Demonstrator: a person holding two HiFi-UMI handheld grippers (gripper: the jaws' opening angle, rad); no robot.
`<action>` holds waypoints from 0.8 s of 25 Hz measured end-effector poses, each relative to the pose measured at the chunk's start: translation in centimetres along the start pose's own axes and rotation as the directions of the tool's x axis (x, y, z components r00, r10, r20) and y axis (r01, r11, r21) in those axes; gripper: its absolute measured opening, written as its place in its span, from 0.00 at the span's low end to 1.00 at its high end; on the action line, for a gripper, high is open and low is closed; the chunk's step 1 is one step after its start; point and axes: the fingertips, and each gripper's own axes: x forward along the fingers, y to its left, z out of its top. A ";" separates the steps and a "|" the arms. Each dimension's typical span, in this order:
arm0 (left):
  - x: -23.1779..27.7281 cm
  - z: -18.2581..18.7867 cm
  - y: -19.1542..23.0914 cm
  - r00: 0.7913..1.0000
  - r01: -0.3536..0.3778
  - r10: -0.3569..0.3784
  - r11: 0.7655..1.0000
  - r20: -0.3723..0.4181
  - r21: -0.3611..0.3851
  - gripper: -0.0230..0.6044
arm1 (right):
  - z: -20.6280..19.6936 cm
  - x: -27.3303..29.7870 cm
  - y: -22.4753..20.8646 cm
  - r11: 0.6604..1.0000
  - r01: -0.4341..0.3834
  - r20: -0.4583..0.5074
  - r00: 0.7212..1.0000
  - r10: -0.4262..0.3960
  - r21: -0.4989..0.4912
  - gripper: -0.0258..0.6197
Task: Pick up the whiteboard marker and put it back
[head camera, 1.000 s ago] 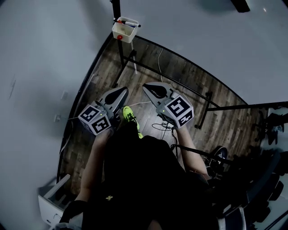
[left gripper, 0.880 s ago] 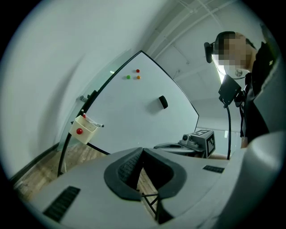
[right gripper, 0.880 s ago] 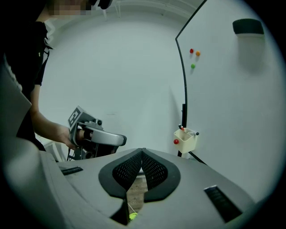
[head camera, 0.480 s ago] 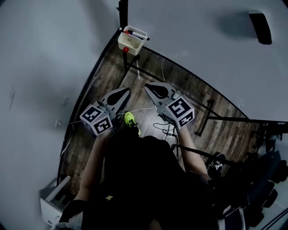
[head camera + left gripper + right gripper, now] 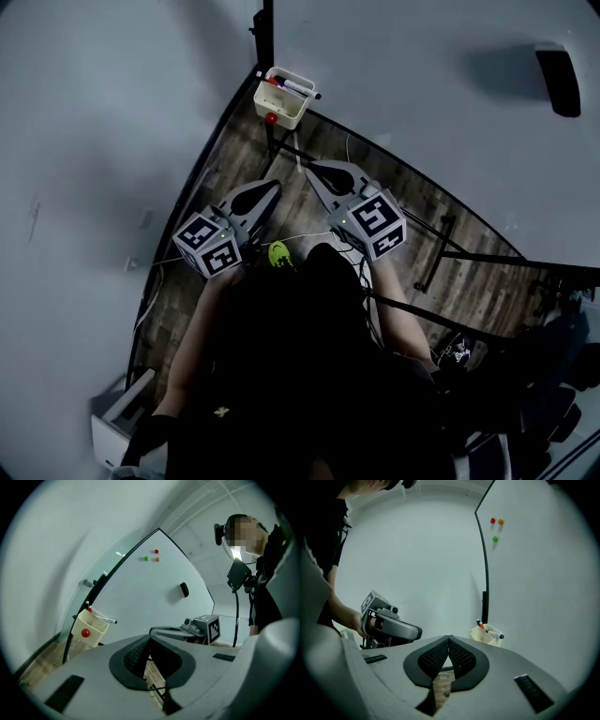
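Head view, floor: dark wood planks [image 5: 412, 202] fill a wedge between a pale wall [image 5: 75, 141] at left and the whiteboard [image 5: 422, 66] at upper right. A thin white cable [image 5: 305, 236] trails across them.
Head view, holder: a cream holder [image 5: 279, 105] sits at the whiteboard's near edge beside a black post, with a red dot [image 5: 271, 119] on its front.
Head view, whiteboard marker: the whiteboard marker [image 5: 300, 89] lies across the holder's top, well apart from both tools.
Head view, tools: the left tool [image 5: 270, 190] and right tool [image 5: 317, 172] are side by side above the floor, both aimed toward the holder.
Head view, hidden: the person's dark clothing [image 5: 281, 375] covers the lower middle and only part of a yellow-green shoe [image 5: 279, 254] shows. The lower right is a dim jumble that cannot be made out.
Left gripper view, tool: pads pressed together at the tips with nothing between them; planks show through the gap behind.
Left gripper view, room: the whiteboard carries three small magnets [image 5: 151, 557] and a black eraser [image 5: 184, 589]. The holder is at lower left.
Right gripper view, tool: jaws pressed together, empty.
Right gripper view, room: plain wall at left and the black-framed whiteboard at right. The holder with the marker is just above and right of the jaws.
Right gripper view, cut off: the left tool shows at left, with the person's body dark at the frame edge.
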 end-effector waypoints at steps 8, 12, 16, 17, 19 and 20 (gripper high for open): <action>0.8 0.9 2.4 0.999 -0.036 0.036 0.999 0.018 -0.013 0.06 | 1.1 2.2 -3.3 1.000 0.005 0.012 1.000 -0.005 -0.019 0.07; 1.9 2.0 4.3 0.997 -0.058 0.058 0.998 0.042 -0.015 0.06 | 1.2 3.7 -5.3 1.000 0.009 0.012 1.000 -0.009 -0.027 0.07; 3.1 3.4 5.5 0.996 -0.059 0.060 0.998 0.063 -0.017 0.06 | 1.6 5.1 -7.6 0.999 0.032 0.009 0.999 -0.032 -0.043 0.10; 3.5 3.7 5.7 0.996 -0.059 0.060 0.998 0.059 -0.015 0.06 | 1.7 5.4 -8.0 0.998 0.034 0.004 0.999 -0.034 -0.043 0.11; 4.1 4.1 5.9 0.997 -0.060 0.060 0.998 0.050 -0.016 0.06 | 1.7 5.8 -8.8 0.999 0.041 -0.005 0.999 -0.041 -0.035 0.13; 4.4 4.2 6.1 0.997 -0.060 0.060 0.998 0.050 -0.018 0.06 | 1.7 6.0 -9.2 0.998 0.046 -0.008 0.999 -0.046 -0.031 0.14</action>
